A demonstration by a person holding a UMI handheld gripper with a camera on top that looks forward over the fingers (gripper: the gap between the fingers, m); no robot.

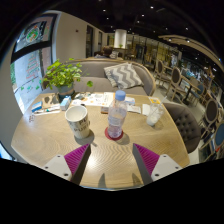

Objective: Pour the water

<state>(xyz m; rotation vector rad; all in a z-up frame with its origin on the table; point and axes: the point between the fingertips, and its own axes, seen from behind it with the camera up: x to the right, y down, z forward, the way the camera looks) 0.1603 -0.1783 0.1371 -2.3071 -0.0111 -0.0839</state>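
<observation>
fingers point(109, 160) spread apart, grasping nothing, lower frame | water bottle point(117, 114) upright at frame centre on red coaster point(115, 134), label unreadable | mug point(78, 122) left of bottle on wooden desk point(40, 140) | potted plant point(62, 75) upper left

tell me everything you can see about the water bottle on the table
The water bottle is clear plastic with a white cap and a pale label band round its middle. It stands upright, cap on, on a round red coaster on the light wooden table. A patterned cup stands apart from it to one side. The bottle is just ahead of the gripper, whose fingers are open and do not touch it. Its water level cannot be made out.
</observation>
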